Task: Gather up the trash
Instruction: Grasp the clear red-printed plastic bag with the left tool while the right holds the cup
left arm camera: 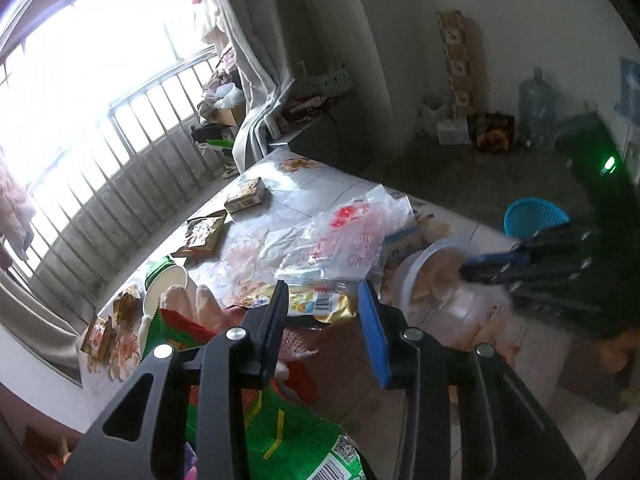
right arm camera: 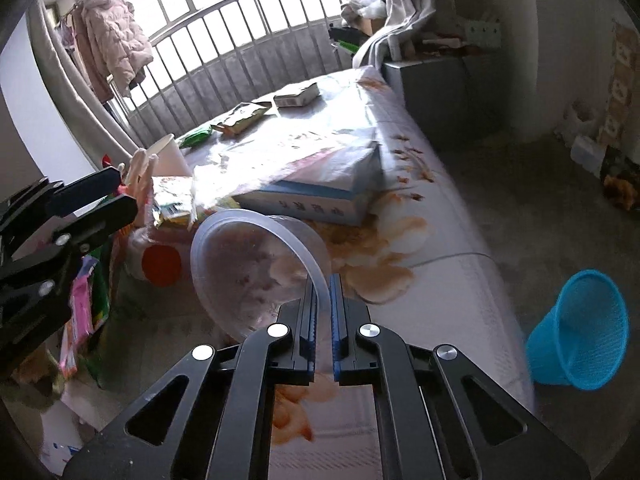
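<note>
My right gripper (right arm camera: pixel 323 285) is shut on the rim of a clear round plastic container (right arm camera: pixel 256 264), which is tilted on its side over the floral tablecloth (right arm camera: pixel 400 216). The left wrist view shows the same container (left arm camera: pixel 432 280) with the right gripper (left arm camera: pixel 470 268) at its rim. My left gripper (left arm camera: pixel 322 300) has its jaws apart, with a yellow snack wrapper (left arm camera: pixel 320 306) lying just past its tips, untouched as far as I can see. From the right wrist view the left gripper (right arm camera: pixel 128 191) sits at the left, next to that wrapper (right arm camera: pixel 172 204).
A blue mesh basket (right arm camera: pixel 580 328) stands on the floor right of the table. On the table lie a crumpled plastic bag (left arm camera: pixel 340 232), a blue-white box (right arm camera: pixel 312 200), a paper cup (left arm camera: pixel 166 288), several snack packets (left arm camera: pixel 202 236) and a green bag (left arm camera: pixel 288 432).
</note>
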`<state>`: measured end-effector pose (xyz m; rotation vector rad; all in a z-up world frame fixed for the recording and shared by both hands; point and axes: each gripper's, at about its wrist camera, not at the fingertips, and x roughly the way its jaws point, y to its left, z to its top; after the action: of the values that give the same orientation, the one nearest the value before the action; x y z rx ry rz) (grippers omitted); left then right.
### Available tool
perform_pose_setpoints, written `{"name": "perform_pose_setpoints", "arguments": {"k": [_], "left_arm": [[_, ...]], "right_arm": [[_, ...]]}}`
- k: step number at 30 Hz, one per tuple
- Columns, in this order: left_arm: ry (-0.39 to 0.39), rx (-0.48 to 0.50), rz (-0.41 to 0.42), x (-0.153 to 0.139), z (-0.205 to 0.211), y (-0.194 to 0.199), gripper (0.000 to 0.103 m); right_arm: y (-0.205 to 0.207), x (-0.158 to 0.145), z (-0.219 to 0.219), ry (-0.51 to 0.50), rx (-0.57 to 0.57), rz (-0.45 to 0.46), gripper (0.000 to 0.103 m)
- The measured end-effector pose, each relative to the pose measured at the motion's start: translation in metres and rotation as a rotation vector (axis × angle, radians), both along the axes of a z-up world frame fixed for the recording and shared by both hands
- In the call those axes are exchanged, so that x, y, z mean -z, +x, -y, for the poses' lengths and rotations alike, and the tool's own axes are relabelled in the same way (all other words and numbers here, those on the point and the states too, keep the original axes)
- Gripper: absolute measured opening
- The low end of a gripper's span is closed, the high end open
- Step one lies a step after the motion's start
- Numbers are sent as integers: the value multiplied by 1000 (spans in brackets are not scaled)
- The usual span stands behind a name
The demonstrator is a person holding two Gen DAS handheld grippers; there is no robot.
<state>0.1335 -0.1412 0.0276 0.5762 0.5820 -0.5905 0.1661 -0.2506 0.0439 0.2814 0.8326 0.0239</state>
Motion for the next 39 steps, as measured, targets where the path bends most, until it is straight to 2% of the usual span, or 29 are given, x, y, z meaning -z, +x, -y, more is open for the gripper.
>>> {"name": "perform_pose_setpoints", "arguments": {"k": [7, 14, 19, 24, 30, 33, 39], "left_arm": [[216, 75, 136, 32, 29, -15, 36], [431, 79, 387, 63, 52, -14, 38], [559, 118, 504, 85, 63, -13, 39], [609, 136, 470, 97, 68, -11, 41], [557, 124, 426, 91, 70, 1, 53], [572, 147, 455, 95, 76, 1, 55], [594, 125, 439, 108, 89, 8, 55]], "right_arm": [[-22, 7, 21, 9, 44, -32, 5], [-30, 9, 35, 52, 66, -34, 5], [-30, 11, 38, 85, 66, -34, 5], [-32, 11, 41, 90, 67, -29, 5], [-39, 11, 49, 97, 80, -26, 5], [-44, 10, 55, 106, 91, -26, 5], [-53, 11, 65, 125, 119, -26, 5]]}}
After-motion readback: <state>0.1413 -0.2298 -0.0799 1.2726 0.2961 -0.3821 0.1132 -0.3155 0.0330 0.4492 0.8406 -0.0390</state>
